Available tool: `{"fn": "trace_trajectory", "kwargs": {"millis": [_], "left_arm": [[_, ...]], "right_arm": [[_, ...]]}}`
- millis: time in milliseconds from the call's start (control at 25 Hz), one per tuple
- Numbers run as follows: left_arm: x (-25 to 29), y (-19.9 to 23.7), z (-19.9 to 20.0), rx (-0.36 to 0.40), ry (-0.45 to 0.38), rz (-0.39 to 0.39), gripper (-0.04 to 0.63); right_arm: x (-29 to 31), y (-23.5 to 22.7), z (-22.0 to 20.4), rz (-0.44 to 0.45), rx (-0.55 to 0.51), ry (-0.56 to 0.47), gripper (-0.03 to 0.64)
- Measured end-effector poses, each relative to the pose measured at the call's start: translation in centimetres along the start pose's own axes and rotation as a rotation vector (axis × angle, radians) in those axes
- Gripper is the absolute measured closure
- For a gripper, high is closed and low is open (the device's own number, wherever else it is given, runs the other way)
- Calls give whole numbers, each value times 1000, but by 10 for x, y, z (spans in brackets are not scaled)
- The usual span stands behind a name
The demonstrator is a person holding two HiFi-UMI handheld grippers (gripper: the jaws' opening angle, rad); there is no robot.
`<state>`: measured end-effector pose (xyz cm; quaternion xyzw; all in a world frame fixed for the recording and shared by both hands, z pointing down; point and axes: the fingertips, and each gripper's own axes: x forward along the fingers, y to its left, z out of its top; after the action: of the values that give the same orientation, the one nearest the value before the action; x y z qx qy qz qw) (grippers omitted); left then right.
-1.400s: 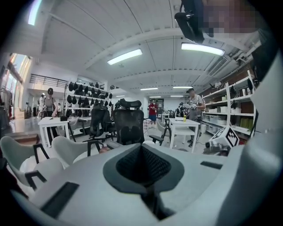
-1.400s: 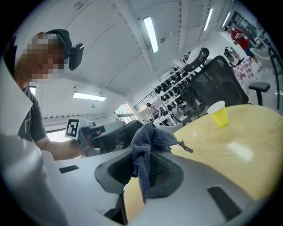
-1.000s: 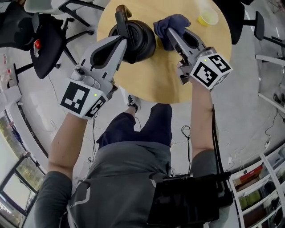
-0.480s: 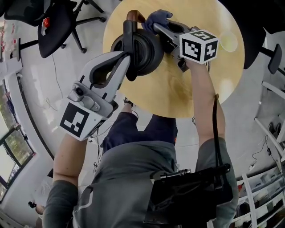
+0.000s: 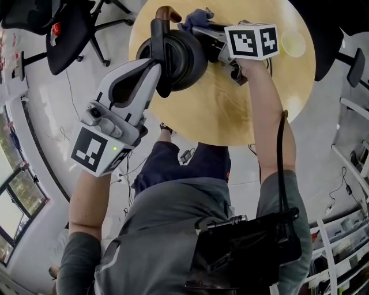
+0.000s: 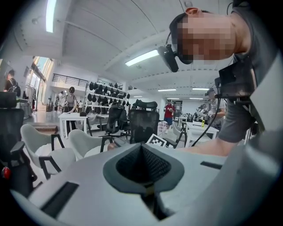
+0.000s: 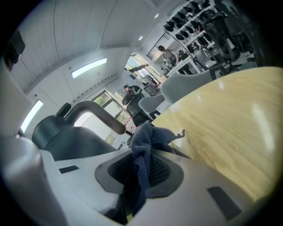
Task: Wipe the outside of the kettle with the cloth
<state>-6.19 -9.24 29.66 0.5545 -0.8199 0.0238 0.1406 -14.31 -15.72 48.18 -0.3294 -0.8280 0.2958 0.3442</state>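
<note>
Head view: kettle [image 5: 184, 55] stands on the round worktop [image 5: 230, 109]

The right tool [image 5: 199, 30] pinches the dark blue cloth [image 5: 196, 16] just beside the black kettle's far side. The left tool [image 5: 157, 72] has its jaws pressed together, tips at the kettle's handle. A small yellow cup [image 5: 293, 43] stands well apart; its contents cannot be made out.
</note>
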Motion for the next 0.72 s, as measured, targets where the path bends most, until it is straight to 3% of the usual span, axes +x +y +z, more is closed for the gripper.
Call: {"fn": "trace_trajectory", "kwargs": {"millis": [240, 720], "left_arm": [[-1, 2, -6, 32, 29, -12, 587], [0, 3, -9, 58, 35, -57, 587]], "right_arm": [[-14, -4, -11, -22, 106, -55, 541], [-46, -2, -42, -141, 199, -205, 541]]}}
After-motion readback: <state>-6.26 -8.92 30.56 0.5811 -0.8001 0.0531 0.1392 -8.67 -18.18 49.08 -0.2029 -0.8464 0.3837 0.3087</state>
